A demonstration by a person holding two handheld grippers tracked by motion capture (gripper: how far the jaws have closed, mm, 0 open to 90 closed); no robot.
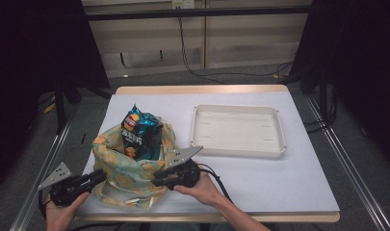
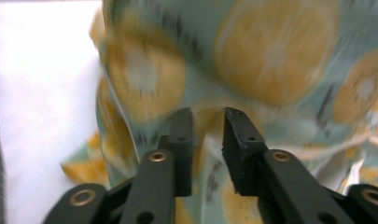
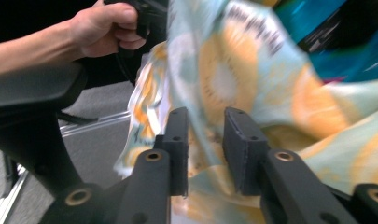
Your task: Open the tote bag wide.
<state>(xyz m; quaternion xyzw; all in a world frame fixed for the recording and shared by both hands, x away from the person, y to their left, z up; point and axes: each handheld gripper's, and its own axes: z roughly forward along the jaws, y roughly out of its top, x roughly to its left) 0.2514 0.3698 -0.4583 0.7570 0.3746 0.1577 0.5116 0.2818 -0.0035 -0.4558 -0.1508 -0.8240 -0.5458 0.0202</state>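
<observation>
A pale green cloth bag [image 1: 120, 166] printed with orange slices stands near the table's front left. A blue chip packet [image 1: 140, 132] sticks up out of its mouth. My left gripper [image 1: 102, 175] is at the bag's left side and my right gripper [image 1: 156, 179] at its front right. In the left gripper view the jaws [image 2: 209, 119] stand a little apart with the blurred cloth [image 2: 252, 60] just beyond and between them. In the right gripper view the jaws [image 3: 205, 119] are likewise parted around a fold of the cloth [image 3: 233, 70], with the blue packet [image 3: 317, 28] behind.
A shallow white tray [image 1: 279, 147] lies on the white table top [image 1: 279, 183] to the right of the bag. A person's hands hold both grippers at the front edge. Floor and cables lie beyond the table's far end.
</observation>
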